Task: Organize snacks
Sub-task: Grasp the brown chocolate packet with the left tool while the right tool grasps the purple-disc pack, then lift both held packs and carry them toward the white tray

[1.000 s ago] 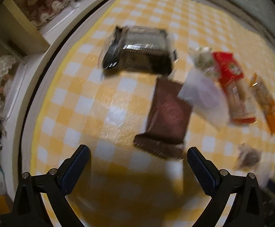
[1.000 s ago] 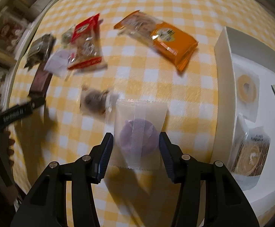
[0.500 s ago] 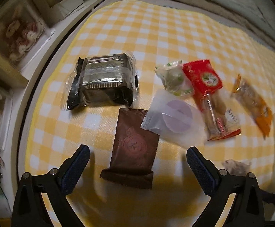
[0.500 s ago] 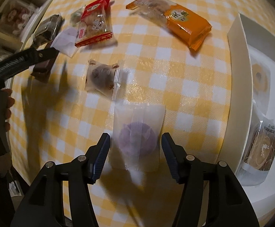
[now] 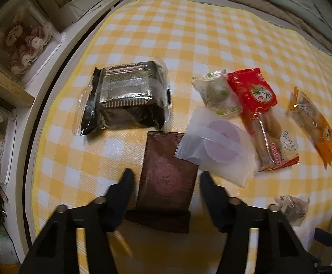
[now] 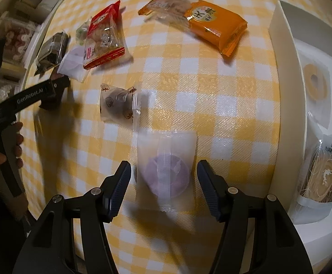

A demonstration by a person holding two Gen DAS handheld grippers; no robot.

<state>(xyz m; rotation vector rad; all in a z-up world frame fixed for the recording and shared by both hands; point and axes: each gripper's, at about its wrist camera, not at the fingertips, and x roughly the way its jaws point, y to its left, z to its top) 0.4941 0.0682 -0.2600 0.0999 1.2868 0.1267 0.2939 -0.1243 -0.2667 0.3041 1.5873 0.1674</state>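
My left gripper (image 5: 166, 180) is open, its fingers on either side of a brown snack packet (image 5: 167, 180) lying on the yellow checked cloth. A frosted pouch with a purple cake (image 5: 216, 146) overlaps the packet's upper right corner. My right gripper (image 6: 163, 178) is open around another frosted pouch with a purple cake (image 6: 166, 171), flat on the cloth. A white tray (image 6: 282, 73) at the right holds several wrapped cakes.
A dark foil pack (image 5: 127, 98), a green-speckled sweet (image 5: 216, 91), a red packet (image 5: 262, 118) and an orange packet (image 5: 314, 123) lie on the cloth. A small clear-wrapped dark sweet (image 6: 118, 105) lies between the grippers. Shelves with boxes (image 5: 17, 41) stand left.
My left gripper has narrowed and come down around the brown packet. My right gripper has opened wider, and the purple pouch between its fingers now lies flat on the cloth.
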